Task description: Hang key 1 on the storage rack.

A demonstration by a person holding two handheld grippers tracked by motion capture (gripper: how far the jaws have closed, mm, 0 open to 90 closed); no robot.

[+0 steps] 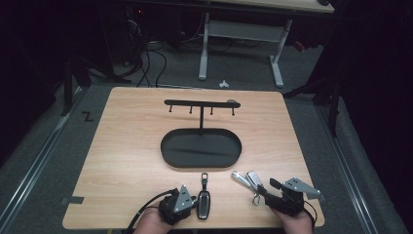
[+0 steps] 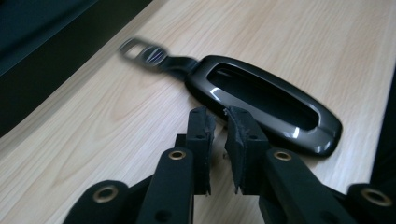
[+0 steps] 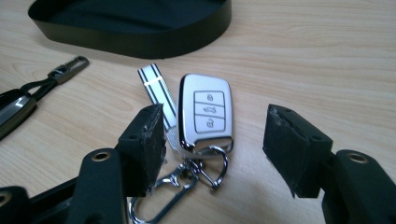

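Fingers first: our right gripper (image 3: 212,149) has its fingers (image 3: 142,147) spread wide and empty, straddling the silver key fob (image 3: 207,112), which lies flat on the table (image 3: 327,60) directly ahead of them, between the pads. Its long axis runs away from us, buttons up, with its carabiner clip (image 3: 187,179) nearest the fingers and a striped tag (image 3: 156,91) just beside it. Over on the left gripper (image 2: 219,140), the fingers sit nearly closed, gripping nothing, with the black key case (image 2: 266,100) just beyond and right of their tips, lying slantwise. We judge the right hand better placed: the fob sits square in its gap. The black tray (image 1: 200,147) and its hook rack (image 1: 200,103) wait farther back.
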